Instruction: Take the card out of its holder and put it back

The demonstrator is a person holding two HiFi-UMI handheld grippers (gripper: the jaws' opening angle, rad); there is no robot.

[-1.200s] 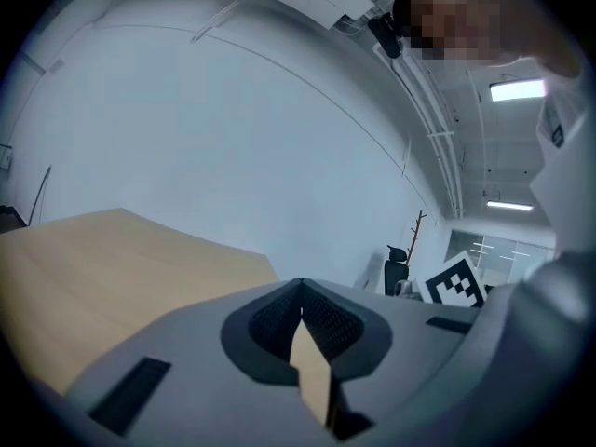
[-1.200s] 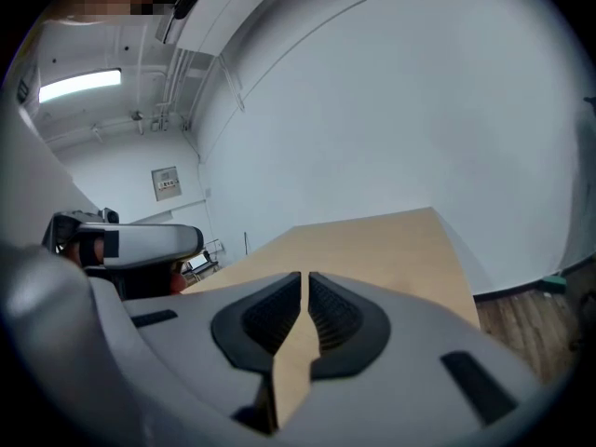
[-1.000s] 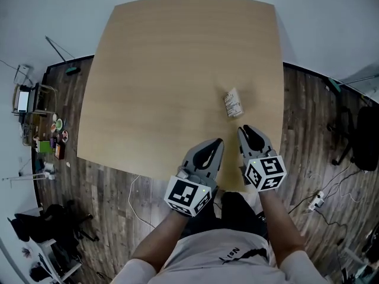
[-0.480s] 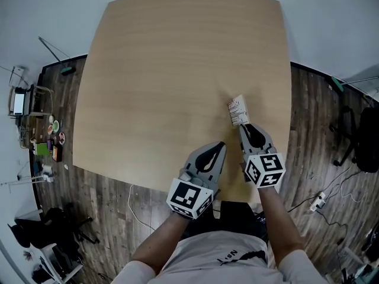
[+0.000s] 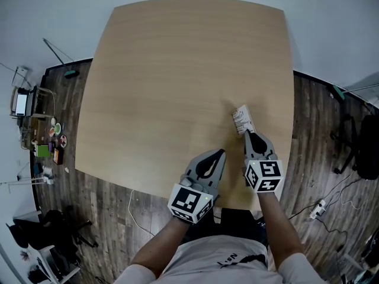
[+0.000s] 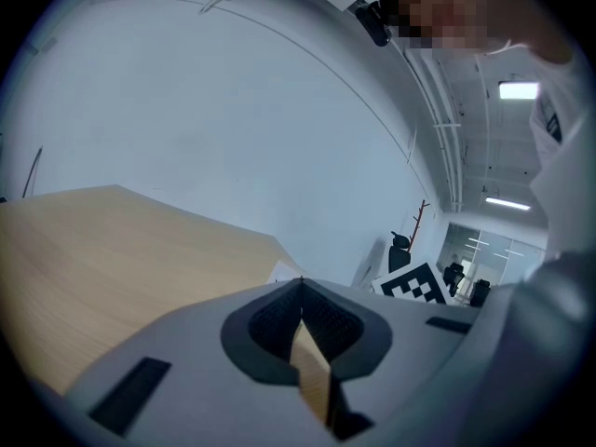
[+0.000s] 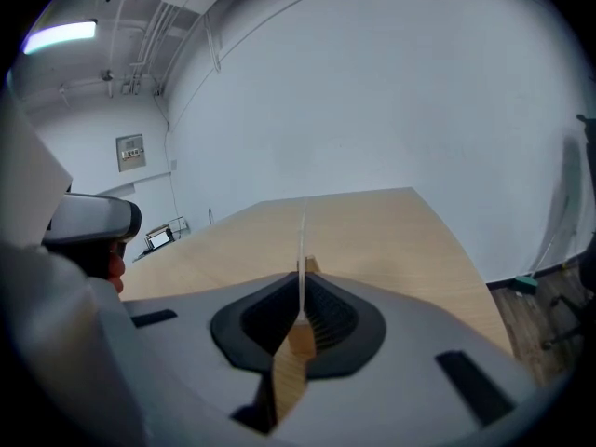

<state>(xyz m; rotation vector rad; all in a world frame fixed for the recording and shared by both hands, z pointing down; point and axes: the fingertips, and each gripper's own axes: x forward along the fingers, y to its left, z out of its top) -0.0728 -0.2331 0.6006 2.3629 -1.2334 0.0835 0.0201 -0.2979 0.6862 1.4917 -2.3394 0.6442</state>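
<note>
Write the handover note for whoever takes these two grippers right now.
Left gripper: jaws together, nothing in them, over the near edge of the table, beside the right one.
Right gripper: jaws shut on the near end of the card holder, which shows edge-on between them in the right gripper view.
Done: the holder is gripped. Whether it is off the table cannot be told.
Left: no card shows apart from the holder, so the card is probably not out yet. Pull it out, likely with the left gripper, then slide it back in.
</note>
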